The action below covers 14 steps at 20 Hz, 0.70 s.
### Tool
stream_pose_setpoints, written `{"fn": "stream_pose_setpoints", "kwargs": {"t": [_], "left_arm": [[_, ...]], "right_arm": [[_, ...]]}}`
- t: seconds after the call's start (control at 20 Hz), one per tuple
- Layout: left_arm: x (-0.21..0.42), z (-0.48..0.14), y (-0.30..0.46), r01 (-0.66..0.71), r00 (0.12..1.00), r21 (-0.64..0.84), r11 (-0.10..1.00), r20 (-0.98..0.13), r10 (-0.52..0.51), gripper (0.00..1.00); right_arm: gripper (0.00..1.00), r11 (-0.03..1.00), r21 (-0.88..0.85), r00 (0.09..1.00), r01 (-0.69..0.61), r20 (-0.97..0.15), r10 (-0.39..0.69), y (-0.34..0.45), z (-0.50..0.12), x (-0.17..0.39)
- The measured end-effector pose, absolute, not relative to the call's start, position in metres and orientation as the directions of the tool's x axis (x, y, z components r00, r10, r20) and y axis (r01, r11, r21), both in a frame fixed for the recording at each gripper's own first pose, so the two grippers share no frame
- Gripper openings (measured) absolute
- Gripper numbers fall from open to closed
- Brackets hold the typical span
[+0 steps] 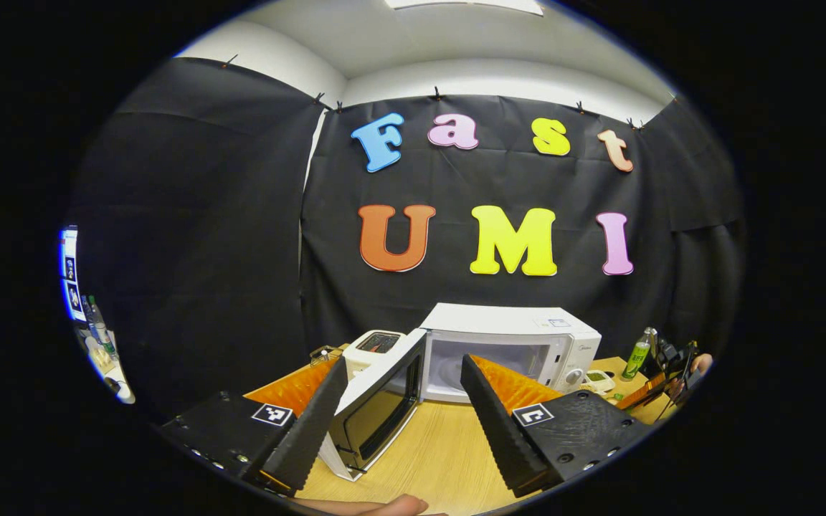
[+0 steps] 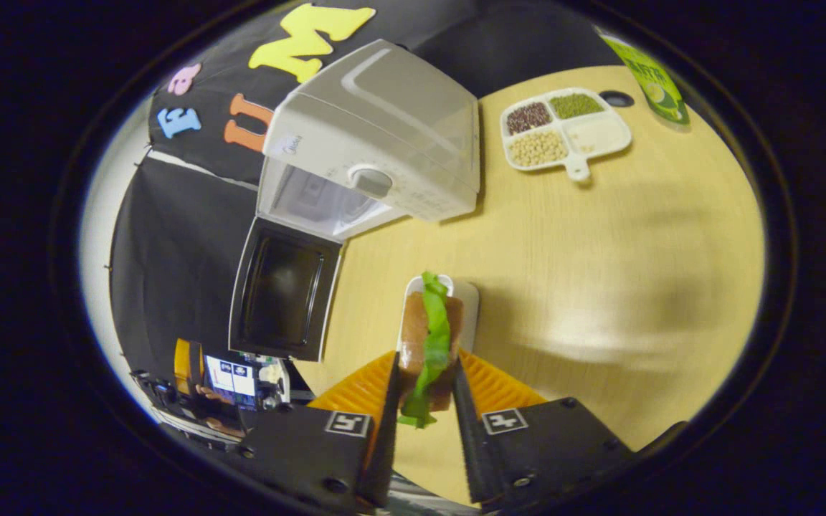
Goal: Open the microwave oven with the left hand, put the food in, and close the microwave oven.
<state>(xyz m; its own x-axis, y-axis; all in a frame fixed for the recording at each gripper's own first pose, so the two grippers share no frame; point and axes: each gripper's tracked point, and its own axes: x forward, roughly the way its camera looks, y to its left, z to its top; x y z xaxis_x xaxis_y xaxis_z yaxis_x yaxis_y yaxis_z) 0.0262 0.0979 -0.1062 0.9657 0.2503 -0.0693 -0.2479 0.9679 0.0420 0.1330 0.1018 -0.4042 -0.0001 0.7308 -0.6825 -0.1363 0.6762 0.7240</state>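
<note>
The right hand-held gripper (image 2: 424, 394) is clamped on the food (image 2: 431, 337), a sandwich of brown slices with a green leaf between them, both fingers pressing its near end. The sandwich's long axis runs straight out along the fingers, away from the hand, and its far end lies over a small white plate (image 2: 467, 301) on the wooden surface (image 2: 599, 272); whether it rests on the plate or is lifted off it cannot be told. From this hand-held gripper the microwave oven (image 2: 377, 122) lies farther off and to the left, with its door (image 2: 280, 294) swung wide open and the cavity (image 2: 320, 201) exposed between door and body. So the sandwich points past the right side of the opening, and the carry probably needs a swing to the left before going in. To the far right stands a divided tray of beans (image 2: 563, 129). The left hand-held gripper (image 1: 406, 423) is held with its fingers wide apart on nothing, facing the open door (image 1: 377, 408) from the front, near it but not touching; a toaster (image 1: 377, 347) stands behind. The right one is the one placed to load the food; the left is nearer the door for closing.
</note>
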Motion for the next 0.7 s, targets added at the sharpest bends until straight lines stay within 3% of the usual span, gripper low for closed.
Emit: {"fn": "stream_pose_setpoints", "kwargs": {"t": [0.1,0.15,0.45,0.7], "left_arm": [[0.026,-0.107,0.099,-0.243,0.966,0.054,0.969,-0.073,0.246,0.95],[0.025,-0.106,0.102,-0.246,0.966,0.062,0.967,-0.066,0.250,0.95],[0.020,-0.106,0.105,-0.216,0.974,0.092,0.972,-0.047,0.221,0.95],[0.005,-0.100,0.115,-0.188,0.981,0.125,0.974,-0.016,0.191,0.95]], "right_arm": [[0.25,0.703,0.692,0.023,-0.168,-0.710,0.704,0.097,-0.402,0.133],[0.33,0.721,0.666,0.050,-0.192,-0.727,0.685,0.093,-0.397,0.132],[0.32,0.732,0.588,0.196,-0.345,-0.718,0.668,0.105,-0.344,0.124],[0.32,0.751,0.376,0.343,-0.543,-0.716,0.607,0.139,-0.305,0.103]]}}
